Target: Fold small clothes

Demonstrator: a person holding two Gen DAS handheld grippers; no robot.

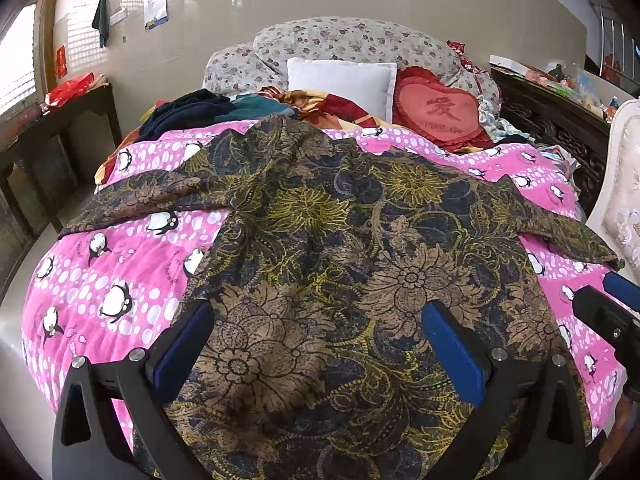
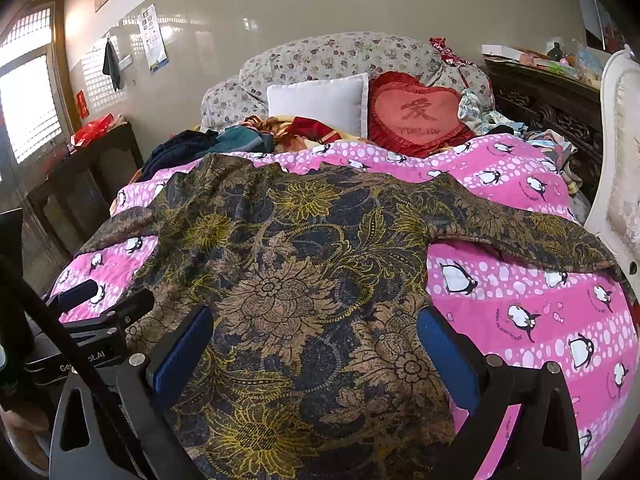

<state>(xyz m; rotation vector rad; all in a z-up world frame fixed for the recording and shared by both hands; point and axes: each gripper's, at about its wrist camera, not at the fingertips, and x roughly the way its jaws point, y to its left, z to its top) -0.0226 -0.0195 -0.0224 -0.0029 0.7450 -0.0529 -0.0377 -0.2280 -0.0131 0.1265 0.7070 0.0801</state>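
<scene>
We see the dark floral-print garment (image 1: pixel 320 248) spread flat mid-frame on the pink penguin-print quilt (image 1: pixel 120 280), sleeves reaching both quilt edges. Our left gripper (image 1: pixel 320 344) and right gripper (image 2: pixel 316 348) hang wide apart above its lower hem, holding nothing.

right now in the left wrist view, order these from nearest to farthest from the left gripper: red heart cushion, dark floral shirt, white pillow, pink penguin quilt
1. Dark floral shirt, between the left gripper's open fingers.
2. Pink penguin quilt, beneath and beside.
3. Red heart cushion and white pillow, at the headboard, too close to call.
</scene>
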